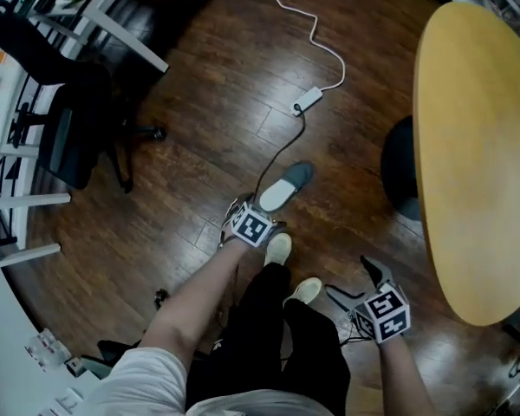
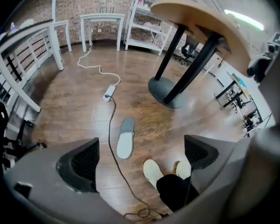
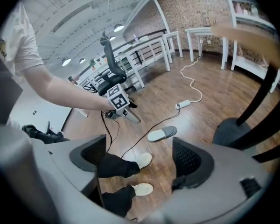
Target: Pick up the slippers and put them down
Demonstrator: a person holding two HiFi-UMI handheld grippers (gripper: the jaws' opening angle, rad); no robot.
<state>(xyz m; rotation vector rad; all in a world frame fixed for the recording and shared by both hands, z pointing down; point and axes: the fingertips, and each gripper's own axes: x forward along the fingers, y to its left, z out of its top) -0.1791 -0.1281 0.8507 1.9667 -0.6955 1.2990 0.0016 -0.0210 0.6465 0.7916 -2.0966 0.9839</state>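
Note:
One grey slipper (image 1: 286,186) with a pale insole lies flat on the wooden floor, beside a black cable. It also shows in the left gripper view as the slipper (image 2: 125,138) and in the right gripper view as the slipper (image 3: 162,134). My left gripper (image 1: 247,208) hangs high above the floor, just short of the slipper, open with nothing between its jaws (image 2: 140,160). My right gripper (image 1: 357,286) is off to the right, also open and empty (image 3: 140,158). I see no second slipper. The person's pale shoes (image 1: 279,250) stand below the grippers.
A round wooden table (image 1: 477,146) on a dark pedestal base (image 1: 400,167) stands at the right. A white power strip (image 1: 308,100) and its cords cross the floor ahead. An office chair (image 1: 69,128) and white shelving (image 1: 9,206) stand at the left.

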